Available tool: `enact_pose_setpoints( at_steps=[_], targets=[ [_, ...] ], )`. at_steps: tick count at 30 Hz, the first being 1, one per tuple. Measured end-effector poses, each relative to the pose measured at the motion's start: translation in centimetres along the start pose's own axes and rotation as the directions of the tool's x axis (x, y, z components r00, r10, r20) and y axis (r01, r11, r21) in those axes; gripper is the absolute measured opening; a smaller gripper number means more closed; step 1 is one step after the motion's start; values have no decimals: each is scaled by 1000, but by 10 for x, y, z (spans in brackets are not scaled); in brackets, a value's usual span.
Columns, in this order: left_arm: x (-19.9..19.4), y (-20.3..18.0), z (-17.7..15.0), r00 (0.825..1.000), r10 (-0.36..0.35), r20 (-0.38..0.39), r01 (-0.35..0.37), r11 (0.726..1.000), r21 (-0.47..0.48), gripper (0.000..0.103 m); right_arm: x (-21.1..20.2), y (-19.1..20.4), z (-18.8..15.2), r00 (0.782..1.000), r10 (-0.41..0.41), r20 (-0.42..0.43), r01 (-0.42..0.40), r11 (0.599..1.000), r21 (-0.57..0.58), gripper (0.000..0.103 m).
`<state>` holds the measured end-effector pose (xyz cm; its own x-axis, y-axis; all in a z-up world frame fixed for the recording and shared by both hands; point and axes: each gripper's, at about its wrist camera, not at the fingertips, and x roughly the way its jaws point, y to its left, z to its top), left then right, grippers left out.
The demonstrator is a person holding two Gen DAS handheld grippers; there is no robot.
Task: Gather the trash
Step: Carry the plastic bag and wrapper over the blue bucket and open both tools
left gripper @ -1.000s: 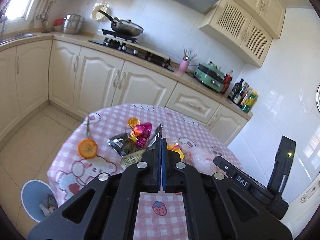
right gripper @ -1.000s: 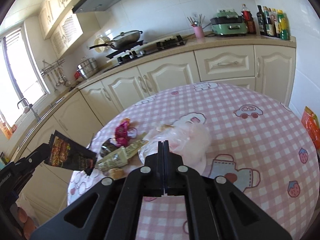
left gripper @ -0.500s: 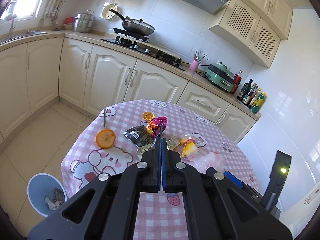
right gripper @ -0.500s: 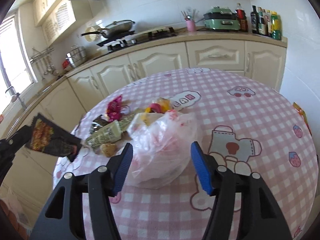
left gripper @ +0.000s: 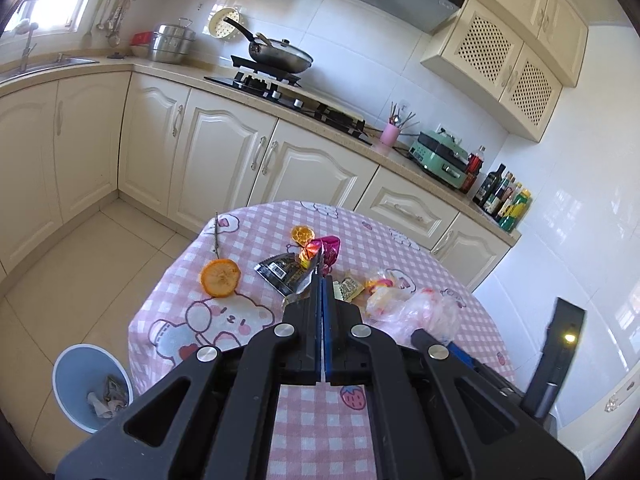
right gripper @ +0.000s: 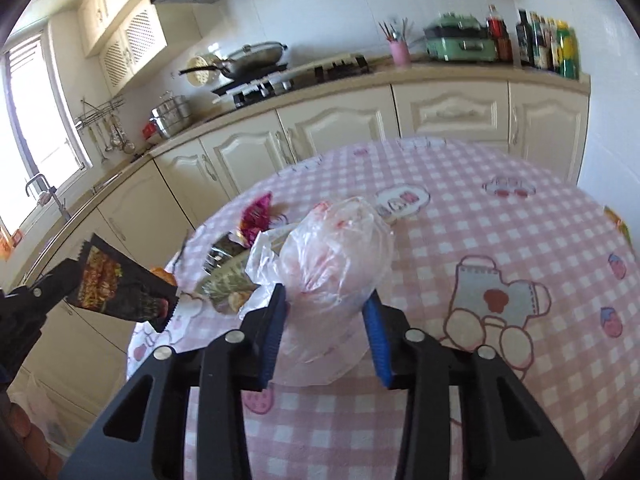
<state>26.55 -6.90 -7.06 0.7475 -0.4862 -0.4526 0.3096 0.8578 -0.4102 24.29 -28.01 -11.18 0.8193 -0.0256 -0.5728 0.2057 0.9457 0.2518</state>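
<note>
My left gripper (left gripper: 322,280) is shut on a black snack wrapper, seen edge-on in the left wrist view (left gripper: 316,266) and flat in the right wrist view (right gripper: 116,284), held above the round pink checked table (left gripper: 320,432). My right gripper (right gripper: 326,304) is open, its blue pads on either side of a crumpled clear plastic bag (right gripper: 336,256) on the table. A blue bin (left gripper: 90,384) with some trash stands on the floor at the lower left. More trash lies on the table: an orange slice (left gripper: 220,278), a black wrapper (left gripper: 282,272), a magenta wrapper (left gripper: 328,248).
A twig (left gripper: 216,236) lies near the table's far left edge. A second orange slice (left gripper: 302,235) and small yellow wrappers (left gripper: 378,284) lie among the trash. Cream kitchen cabinets (left gripper: 224,164) and a stove counter run behind the table.
My right gripper has opened from shut and now straddles the plastic bag. My left gripper with the wrapper has pulled back and up from the table; the bin shows more fully.
</note>
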Motion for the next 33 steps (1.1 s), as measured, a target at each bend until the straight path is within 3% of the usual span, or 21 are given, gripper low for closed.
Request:
enact_pose_setpoints(
  at_steps=[3, 7, 16, 24, 27, 33],
  targets=[
    [-13, 9, 3, 1000, 5, 25, -5, 1000, -14, 0, -16, 20, 5, 999, 19, 43, -18, 999, -45, 38],
    [-33, 31, 5, 998, 36, 58, -34, 998, -44, 0, -25, 63, 6, 993, 107, 54, -100, 989, -112, 38],
    [-76, 114, 2, 978, 191, 81, -177, 972, -151, 0, 6, 174, -19, 961, 271, -64, -278, 933, -227, 38],
    [-88, 206, -15, 945, 327, -3, -315, 909, -273, 0, 58, 281, -74, 906, 349, -241, -414, 853, -319, 38],
    [-80, 241, -27, 921, 383, -67, -384, 871, -305, 0, 82, 310, -97, 885, 351, -306, -446, 828, -339, 38],
    [-59, 298, -48, 885, 432, -173, -465, 815, -346, 0, 133, 345, -138, 864, 310, -396, -457, 814, -359, 38]
  ],
)
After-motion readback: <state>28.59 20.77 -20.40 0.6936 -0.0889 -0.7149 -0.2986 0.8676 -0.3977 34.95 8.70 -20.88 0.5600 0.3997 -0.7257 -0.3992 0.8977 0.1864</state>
